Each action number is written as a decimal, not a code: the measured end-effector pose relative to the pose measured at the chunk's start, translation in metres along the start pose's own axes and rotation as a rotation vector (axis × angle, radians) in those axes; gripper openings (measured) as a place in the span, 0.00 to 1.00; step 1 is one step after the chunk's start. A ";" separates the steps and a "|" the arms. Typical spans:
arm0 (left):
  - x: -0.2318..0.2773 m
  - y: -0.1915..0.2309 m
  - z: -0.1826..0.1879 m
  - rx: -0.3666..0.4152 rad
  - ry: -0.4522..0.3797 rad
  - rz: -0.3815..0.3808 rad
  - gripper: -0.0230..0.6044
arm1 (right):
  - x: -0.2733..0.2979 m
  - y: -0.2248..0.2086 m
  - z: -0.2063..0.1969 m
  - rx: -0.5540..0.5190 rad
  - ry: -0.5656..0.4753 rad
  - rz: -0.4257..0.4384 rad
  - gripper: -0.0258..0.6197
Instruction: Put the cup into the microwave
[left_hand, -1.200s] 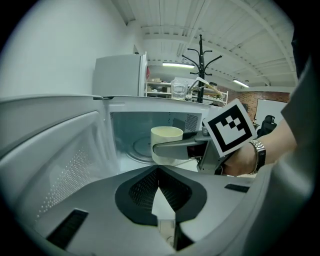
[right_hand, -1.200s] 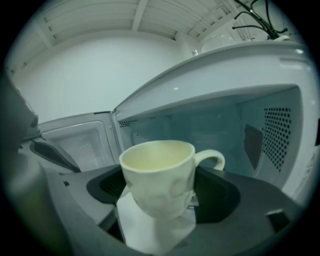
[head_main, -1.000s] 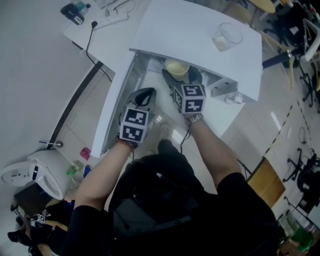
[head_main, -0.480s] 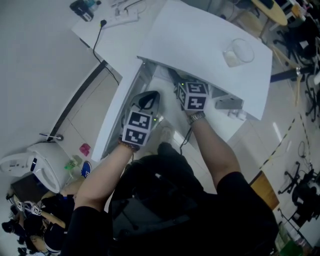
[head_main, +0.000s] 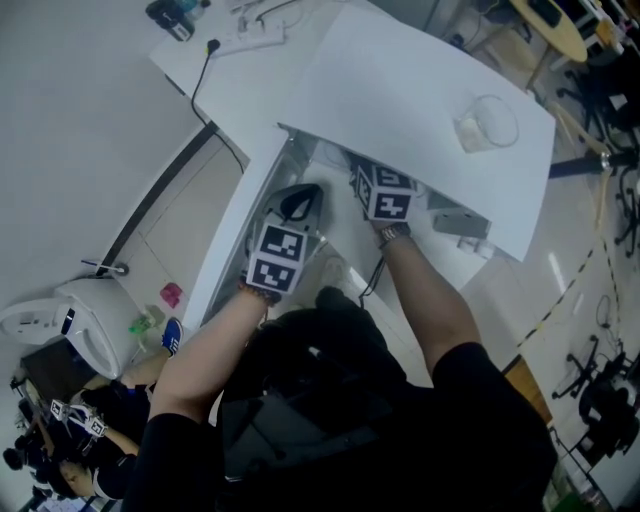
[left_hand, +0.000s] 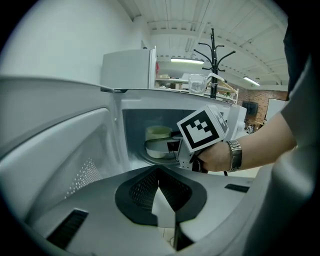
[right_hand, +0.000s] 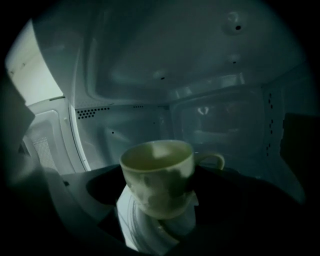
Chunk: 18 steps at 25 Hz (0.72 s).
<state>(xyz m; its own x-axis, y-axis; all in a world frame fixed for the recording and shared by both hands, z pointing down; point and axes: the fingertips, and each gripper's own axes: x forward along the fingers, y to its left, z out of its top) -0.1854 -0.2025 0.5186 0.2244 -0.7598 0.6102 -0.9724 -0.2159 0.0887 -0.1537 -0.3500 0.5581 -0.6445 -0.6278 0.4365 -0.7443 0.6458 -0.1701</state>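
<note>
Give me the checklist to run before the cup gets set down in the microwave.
1. The door is open: ok.
2. The cup is inside the microwave, with walls all round it: ok.
3. The cup is upright: ok.
4. The right gripper has its jaws on both sides of the cup: ok.
5. The cup's base is down on the plate beneath it: cannot tell.
6. The left gripper is outside the opening, with its jaws together and empty: ok.
</note>
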 end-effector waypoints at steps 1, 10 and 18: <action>0.001 0.000 0.000 -0.001 0.001 0.001 0.04 | 0.001 0.000 0.000 -0.004 -0.001 0.001 0.72; 0.006 0.002 -0.002 -0.009 0.006 0.005 0.04 | 0.009 -0.002 -0.001 -0.022 -0.006 -0.003 0.74; 0.005 0.001 0.002 -0.010 -0.003 0.000 0.04 | 0.004 0.000 -0.002 -0.005 -0.003 -0.006 0.77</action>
<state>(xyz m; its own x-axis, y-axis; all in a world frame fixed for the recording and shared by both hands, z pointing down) -0.1849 -0.2078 0.5207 0.2241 -0.7615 0.6082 -0.9731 -0.2093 0.0964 -0.1558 -0.3512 0.5614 -0.6403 -0.6334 0.4344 -0.7476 0.6438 -0.1633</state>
